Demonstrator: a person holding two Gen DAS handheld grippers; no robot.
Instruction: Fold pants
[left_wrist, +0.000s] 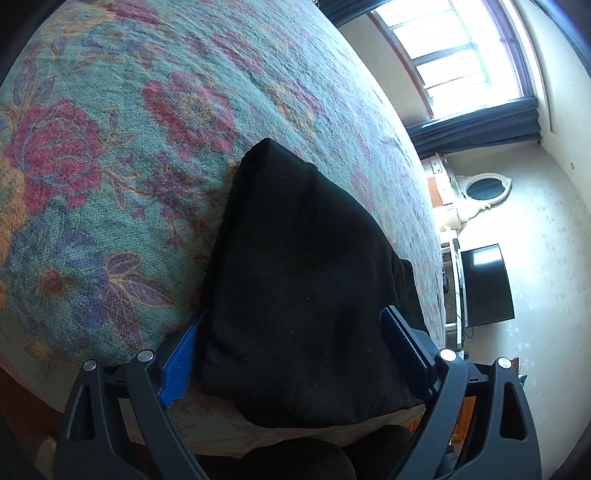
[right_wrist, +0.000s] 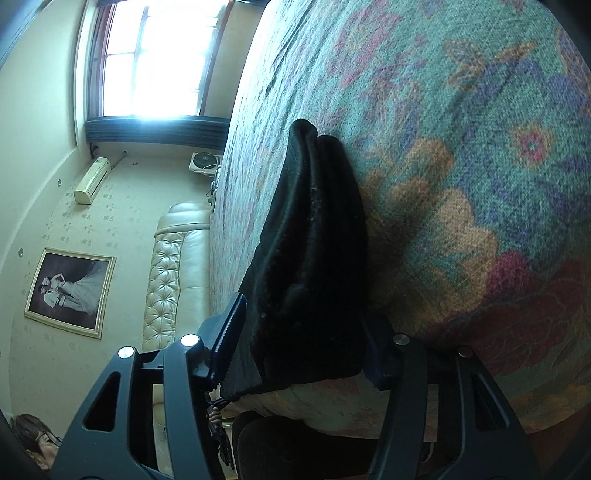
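The black pants (left_wrist: 303, 266) lie folded into a thick bundle near the front edge of a bed with a floral cover (left_wrist: 110, 155). My left gripper (left_wrist: 291, 354) stands wide open astride the near end of the bundle. Its left blue pad (left_wrist: 177, 365) sits beside the cloth's edge and its right pad (left_wrist: 402, 347) sits over the other side. In the right wrist view the same pants (right_wrist: 314, 258) show as stacked layers seen edge-on. My right gripper (right_wrist: 301, 350) is closed on that stack, with both pads against the cloth.
The bed cover (right_wrist: 461, 166) fills most of both views. A bright window (left_wrist: 461, 55), a dark screen (left_wrist: 484, 284) and a padded cream headboard (right_wrist: 173, 266) stand beyond the bed. A person's head (right_wrist: 33, 439) shows at the lower left.
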